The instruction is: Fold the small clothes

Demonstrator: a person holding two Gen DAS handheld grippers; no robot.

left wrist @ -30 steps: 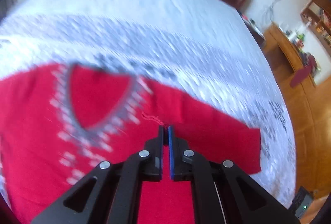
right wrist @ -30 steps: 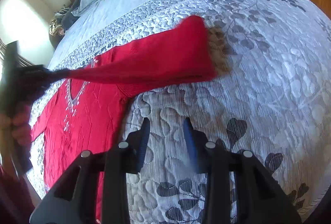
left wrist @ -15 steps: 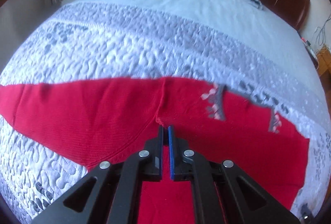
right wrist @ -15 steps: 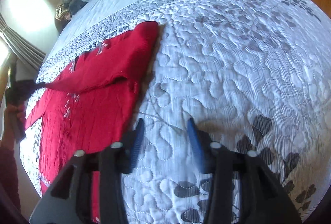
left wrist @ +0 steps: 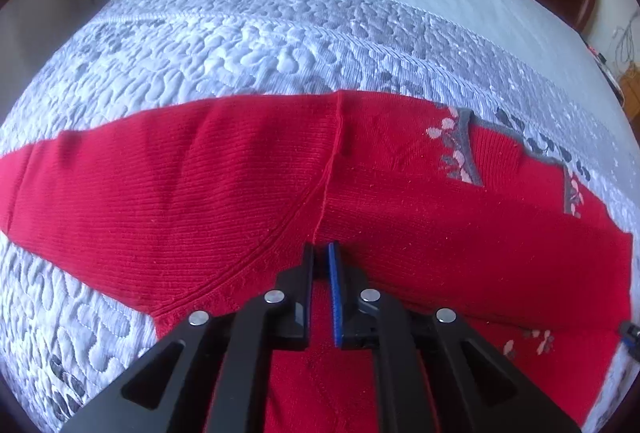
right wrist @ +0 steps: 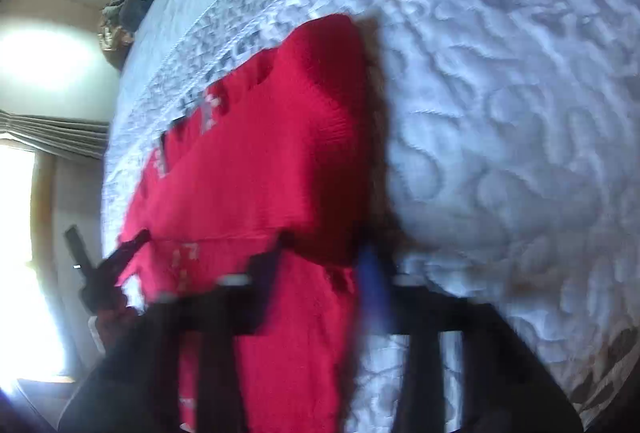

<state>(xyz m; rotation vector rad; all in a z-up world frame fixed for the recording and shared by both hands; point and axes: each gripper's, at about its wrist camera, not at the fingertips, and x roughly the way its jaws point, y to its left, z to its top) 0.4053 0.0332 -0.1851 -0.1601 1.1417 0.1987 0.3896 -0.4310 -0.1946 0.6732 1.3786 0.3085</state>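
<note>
Sweater (left wrist: pixel 240 193), red, lies flat on the quilt (left wrist: pixel 280 45). Left gripper (left wrist: pixel 320 253) has just been easing open, a narrow slit at the sleeve seam; can't tell if it's pinching. Right gripper (right wrist: pixel 322 253) is blurry, has just been closing, and the sweater's edge sits between its jaws.

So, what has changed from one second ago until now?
The left tongs carried the raised sleeve across and laid it flat on the red sweater. Their jaws have just been opening slightly, with cloth at the tips. The right tongs moved from the bedspread to the sweater's edge and have just been closing, with cloth between them. The sweater's body and the bedspread stayed in place.
</note>
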